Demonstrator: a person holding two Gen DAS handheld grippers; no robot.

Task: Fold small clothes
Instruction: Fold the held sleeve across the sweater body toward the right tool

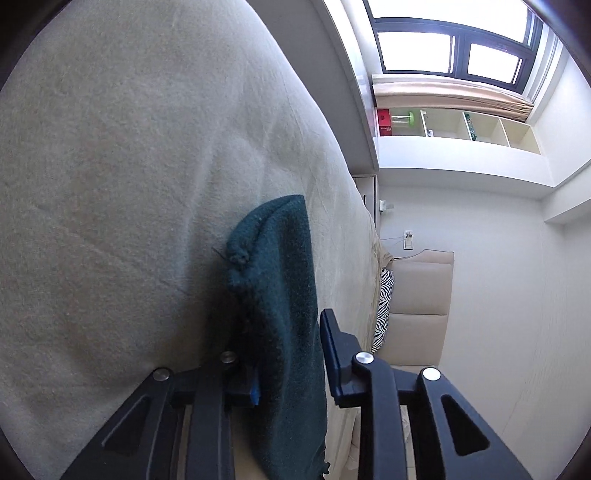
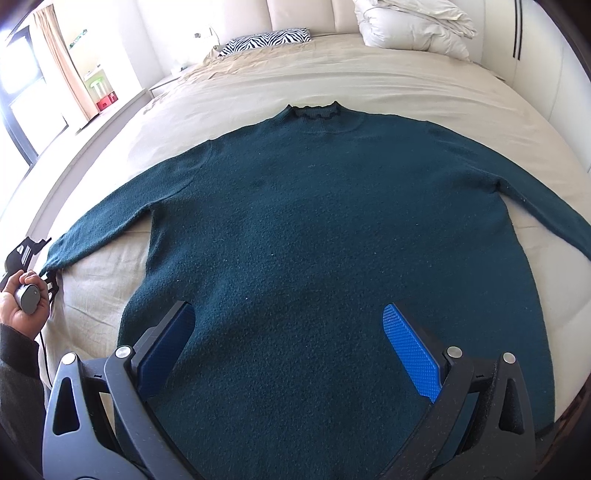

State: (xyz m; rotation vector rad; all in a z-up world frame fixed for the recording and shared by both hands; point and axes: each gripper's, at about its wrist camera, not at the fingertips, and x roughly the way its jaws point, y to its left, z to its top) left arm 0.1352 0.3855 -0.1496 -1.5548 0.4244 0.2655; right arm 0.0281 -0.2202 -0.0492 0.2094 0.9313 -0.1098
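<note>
A dark teal knit sweater lies flat and face up on the beige bed, collar toward the headboard and both sleeves spread out sideways. My right gripper hovers open over the lower body of the sweater, its blue pads wide apart with nothing gripped. At the far left a hand holds my left gripper at the left cuff. In the left wrist view, rolled sideways, the left gripper is shut on that sleeve end, which fills the gap between its fingers against the bed sheet.
A zebra-striped pillow and a bunched white duvet lie at the head of the bed by the padded headboard. A window, a curtain and low shelves holding a red box run along the left side of the bed.
</note>
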